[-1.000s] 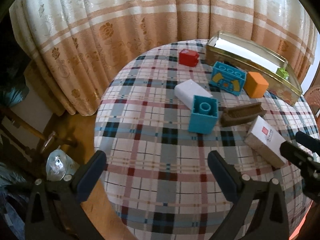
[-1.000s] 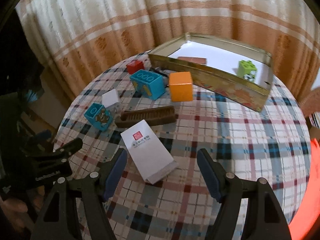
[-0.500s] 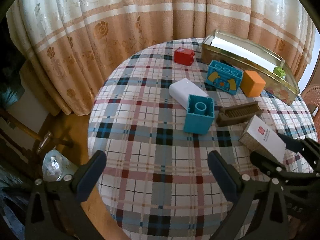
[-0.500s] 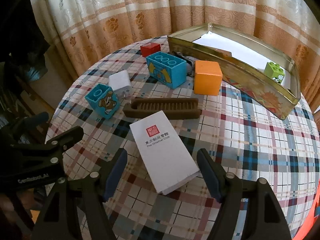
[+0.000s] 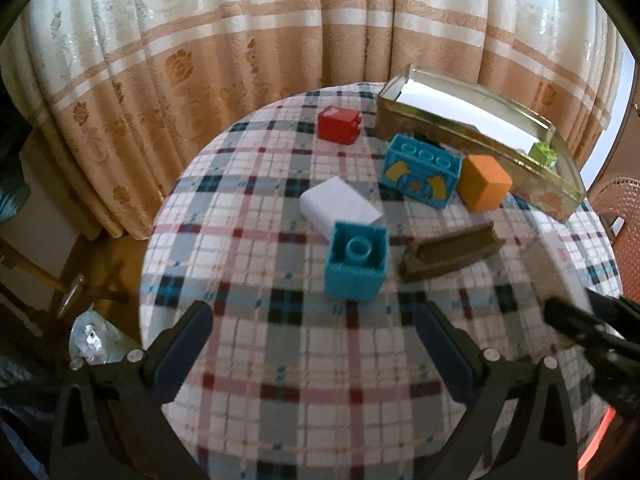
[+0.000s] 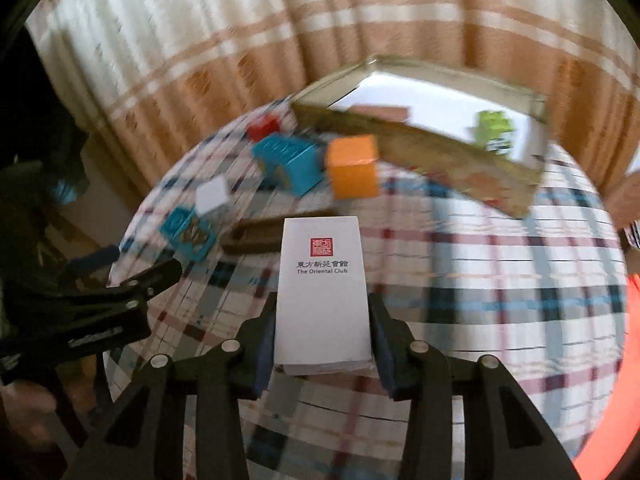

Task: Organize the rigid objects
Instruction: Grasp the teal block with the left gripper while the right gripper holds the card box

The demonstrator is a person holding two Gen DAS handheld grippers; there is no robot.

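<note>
My right gripper (image 6: 322,332) is shut on a white box with a red seal (image 6: 322,280) and holds it above the plaid table (image 6: 500,280). My left gripper (image 5: 314,340) is open and empty over the table's near edge. On the table lie a small cyan block (image 5: 354,266), a white block (image 5: 340,208), a brown comb-like piece (image 5: 448,256), a large cyan block (image 5: 422,172), an orange cube (image 5: 484,182) and a red block (image 5: 338,124). A gold tin (image 5: 480,132) at the back holds a green block (image 5: 542,154).
Beige curtains (image 5: 280,40) hang behind the round table. A wooden chair frame and a clear bottle (image 5: 90,340) are on the floor at the left. A wicker chair (image 5: 624,220) stands at the right.
My right gripper has closed on the white box and lifted it off the table, turning it upright in view. The left gripper stays open and has shifted slightly.
</note>
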